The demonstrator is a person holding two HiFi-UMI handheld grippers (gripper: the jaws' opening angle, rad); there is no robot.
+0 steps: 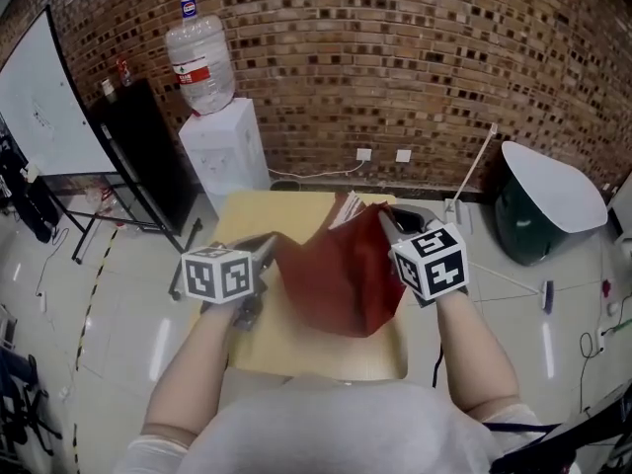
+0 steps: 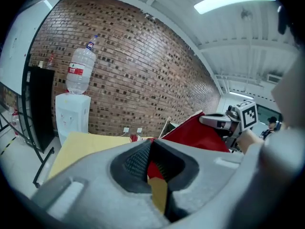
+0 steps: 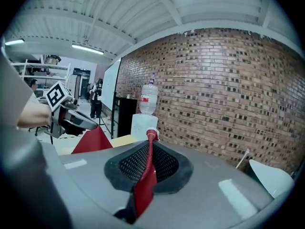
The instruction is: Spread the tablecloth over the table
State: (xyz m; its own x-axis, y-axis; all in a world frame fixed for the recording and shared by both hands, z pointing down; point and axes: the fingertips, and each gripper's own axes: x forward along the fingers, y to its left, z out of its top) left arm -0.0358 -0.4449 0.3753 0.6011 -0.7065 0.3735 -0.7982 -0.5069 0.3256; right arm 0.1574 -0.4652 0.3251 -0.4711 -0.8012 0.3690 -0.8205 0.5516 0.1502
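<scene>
Tablecloth [image 1: 341, 275] between tightly closed fingers [image 3: 133, 164]

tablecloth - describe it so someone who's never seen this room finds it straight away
Below the brick wall, a small yellow table stands in front of the white water dispenser. Over that table hangs the tablecloth, pinched at its upper edge by the left hand-held gripper and the right hand-held gripper. It is the only dark red fabric there.
</scene>
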